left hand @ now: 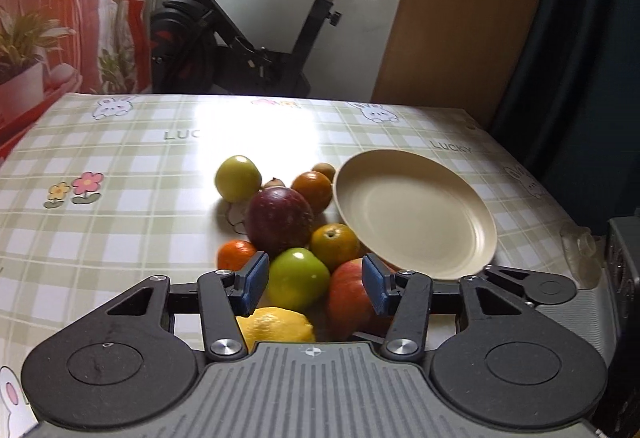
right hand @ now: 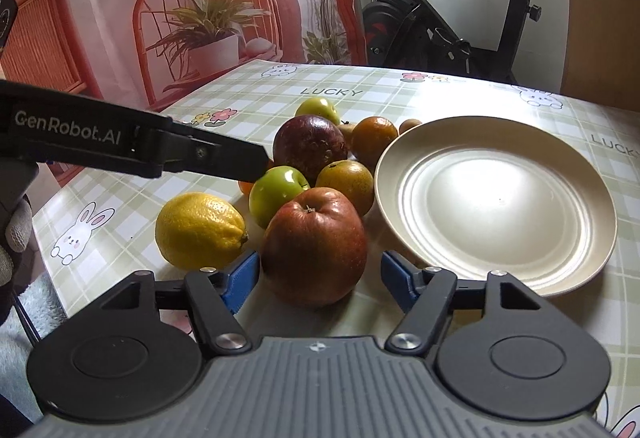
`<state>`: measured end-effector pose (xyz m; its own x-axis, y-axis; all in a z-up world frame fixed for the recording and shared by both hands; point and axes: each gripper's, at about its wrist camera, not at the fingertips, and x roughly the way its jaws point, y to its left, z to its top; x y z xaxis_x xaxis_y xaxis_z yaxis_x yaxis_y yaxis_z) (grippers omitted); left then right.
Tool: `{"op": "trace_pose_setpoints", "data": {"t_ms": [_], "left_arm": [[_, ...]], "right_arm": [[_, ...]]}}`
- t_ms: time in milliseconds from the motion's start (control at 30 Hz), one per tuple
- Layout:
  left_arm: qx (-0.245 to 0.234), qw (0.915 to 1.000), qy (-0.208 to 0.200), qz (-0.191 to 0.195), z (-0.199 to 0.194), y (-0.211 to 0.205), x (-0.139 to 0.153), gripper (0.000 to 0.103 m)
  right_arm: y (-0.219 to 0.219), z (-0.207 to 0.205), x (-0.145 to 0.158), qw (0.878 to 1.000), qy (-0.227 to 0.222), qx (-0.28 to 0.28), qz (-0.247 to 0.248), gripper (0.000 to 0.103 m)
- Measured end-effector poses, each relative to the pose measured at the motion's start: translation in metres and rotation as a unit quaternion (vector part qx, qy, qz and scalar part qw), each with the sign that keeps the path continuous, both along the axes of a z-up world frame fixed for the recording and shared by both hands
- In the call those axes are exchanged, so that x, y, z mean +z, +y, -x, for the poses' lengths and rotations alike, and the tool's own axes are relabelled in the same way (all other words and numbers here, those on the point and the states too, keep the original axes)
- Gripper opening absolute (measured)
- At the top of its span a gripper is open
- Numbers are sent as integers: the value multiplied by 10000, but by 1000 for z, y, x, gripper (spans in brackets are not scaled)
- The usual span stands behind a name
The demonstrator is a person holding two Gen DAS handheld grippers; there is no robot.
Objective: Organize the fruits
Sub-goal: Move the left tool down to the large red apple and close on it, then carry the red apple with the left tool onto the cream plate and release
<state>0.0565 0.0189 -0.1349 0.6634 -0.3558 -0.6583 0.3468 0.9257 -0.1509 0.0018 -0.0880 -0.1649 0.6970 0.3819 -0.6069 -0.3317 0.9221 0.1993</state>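
Fruits lie heaped on the checked tablecloth left of a cream plate [left hand: 416, 214] [right hand: 496, 198]. My left gripper [left hand: 316, 282] is open, hanging over the pile with a green apple [left hand: 298, 278] [right hand: 276, 194] showing between its blue pads. From the right wrist it appears as a black arm [right hand: 256, 162] reaching in from the left. My right gripper [right hand: 320, 286] is open and low, its pads on either side of a red apple [right hand: 314, 246] [left hand: 348, 298], with a gap on the right. A lemon [right hand: 200, 230] [left hand: 276, 328] lies at the left.
Behind them lie a dark red apple [right hand: 308, 146], a yellow-green apple [right hand: 318, 110], two orange fruits [right hand: 346, 184] [right hand: 374, 138], a mandarin [left hand: 236, 254] and a small brown fruit [left hand: 324, 170]. An exercise bike [left hand: 248, 38] stands past the table's far edge.
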Motion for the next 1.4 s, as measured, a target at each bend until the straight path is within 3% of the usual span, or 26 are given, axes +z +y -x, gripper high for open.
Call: {"op": "trace_pose_setpoints", "data": {"t_ms": [267, 700, 767, 1067, 1400], "left_arm": [[-425, 9986, 300, 32, -10, -20, -17, 54], [-543, 9972, 517, -62, -13, -34, -29, 56], [-545, 9972, 505, -85, -13, -35, -30, 56], [-718, 9959, 546, -52, -8, -45, -29, 59], [-619, 9958, 657, 113, -8, -45, -36, 63]], "right_arm": [[-2, 0, -4, 9999, -110, 76, -56, 70], [-4, -3, -11, 9998, -120, 97, -157, 69], [-4, -3, -11, 9996, -123, 148, -207, 64], [-10, 11, -6, 9999, -81, 110, -20, 62], [-18, 9, -8, 9996, -37, -58, -290, 63]]}}
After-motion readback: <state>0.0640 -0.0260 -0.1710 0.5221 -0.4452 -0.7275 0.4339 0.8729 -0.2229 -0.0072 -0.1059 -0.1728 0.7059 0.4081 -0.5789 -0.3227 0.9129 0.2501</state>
